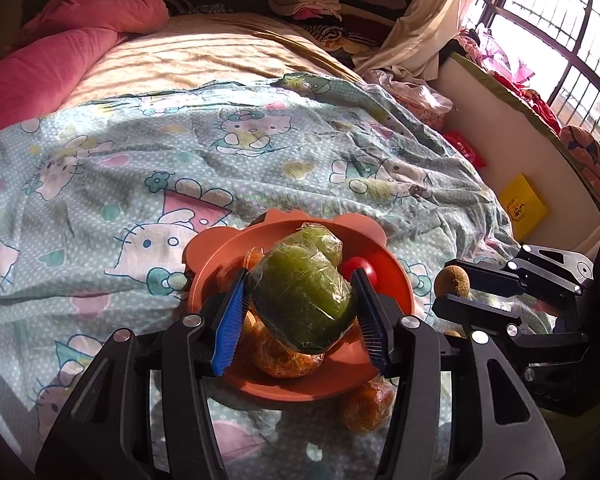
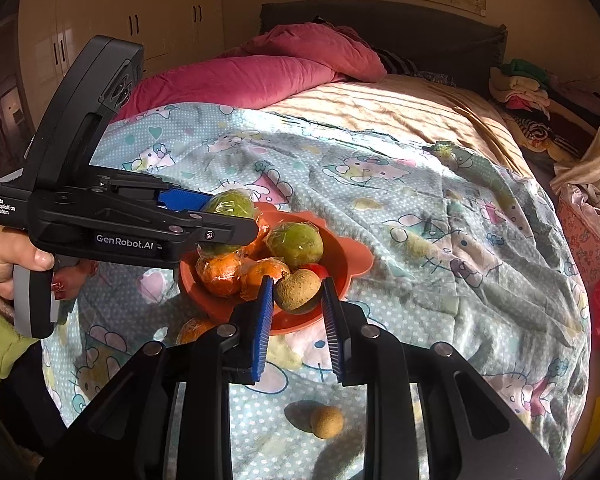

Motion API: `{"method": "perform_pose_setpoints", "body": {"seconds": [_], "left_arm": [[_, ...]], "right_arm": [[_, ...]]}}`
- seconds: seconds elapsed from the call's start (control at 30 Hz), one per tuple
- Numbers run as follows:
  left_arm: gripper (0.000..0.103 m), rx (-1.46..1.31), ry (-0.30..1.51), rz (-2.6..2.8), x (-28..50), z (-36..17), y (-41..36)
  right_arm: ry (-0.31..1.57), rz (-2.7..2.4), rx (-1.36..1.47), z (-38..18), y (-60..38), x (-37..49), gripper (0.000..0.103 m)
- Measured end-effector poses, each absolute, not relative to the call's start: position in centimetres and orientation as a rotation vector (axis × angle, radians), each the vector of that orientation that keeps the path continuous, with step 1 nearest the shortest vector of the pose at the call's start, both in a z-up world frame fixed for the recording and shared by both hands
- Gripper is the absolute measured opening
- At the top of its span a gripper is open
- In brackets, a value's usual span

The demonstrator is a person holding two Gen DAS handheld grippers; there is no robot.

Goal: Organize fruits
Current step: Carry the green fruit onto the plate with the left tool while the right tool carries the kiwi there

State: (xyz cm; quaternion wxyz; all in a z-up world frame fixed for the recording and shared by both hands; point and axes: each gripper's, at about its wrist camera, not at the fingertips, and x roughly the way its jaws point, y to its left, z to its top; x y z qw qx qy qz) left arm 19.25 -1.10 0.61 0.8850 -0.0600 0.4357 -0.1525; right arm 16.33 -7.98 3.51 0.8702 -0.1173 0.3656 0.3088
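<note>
My left gripper point(image 1: 300, 278) is shut on a plastic-wrapped green fruit point(image 1: 300, 296), held just over the orange bowl point(image 1: 224, 250) on the cartoon-print bedsheet. Inside the bowl lie a second wrapped green fruit point(image 2: 296, 246), wrapped oranges point(image 2: 220, 274) and a small red fruit point(image 1: 360, 270). My right gripper point(image 2: 296, 282) is shut on a rough brown fruit point(image 2: 298, 292) at the bowl's near rim point(image 2: 352, 264). In the left wrist view that right gripper point(image 1: 452, 286) and its brown fruit point(image 1: 454, 278) sit to the right of the bowl. Another wrapped orange point(image 1: 368, 404) and a small brown fruit point(image 2: 326, 422) rest on the sheet.
A person's hand point(image 2: 4, 256) grips the left tool's handle. A pink duvet point(image 2: 260, 72) lies at the head of the bed and folded clothes point(image 1: 324, 4) are piled beyond. A yellow box point(image 1: 524, 204) and a window point(image 1: 560, 28) are on the right.
</note>
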Motion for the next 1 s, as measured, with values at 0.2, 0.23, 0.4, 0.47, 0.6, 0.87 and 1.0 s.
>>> {"method": "perform_pose_setpoints", "body": {"seconds": [0.2,0.23,0.4,0.47,0.6,0.87,1.0], "left_arm": [[0.043,-0.138,0.92,-0.333,19.6,-0.3,-1.0],[0.043,-0.143,0.917,-0.335,19.7,-0.4,-1.0],[0.043,-0.146,0.917,-0.346,20.0,-0.6,-0.9],[0.043,-0.152,0.917,-0.347,20.2,-0.7,-0.9],[0.043,-0.156,0.915,-0.346,20.4,-0.8,-0.8],[0.043,-0.158,0.915,-0.338,20.5,-1.0,-0.5],[0.043,-0.161,0.916,-0.339,20.5,-0.9,-0.5]], "right_arm": [[0.792,0.658,-0.262,2.4,-7.6,17.3,0.023],[0.796,0.661,-0.265,2.2,-7.5,17.4,0.023],[0.806,0.664,-0.281,1.7,-7.2,17.9,0.023],[0.806,0.666,-0.287,1.6,-7.0,18.1,0.023],[0.811,0.676,-0.299,1.5,-6.8,18.3,0.023],[0.829,0.678,-0.301,1.0,-6.8,18.7,0.023],[0.838,0.684,-0.307,0.9,-6.6,19.0,0.023]]}}
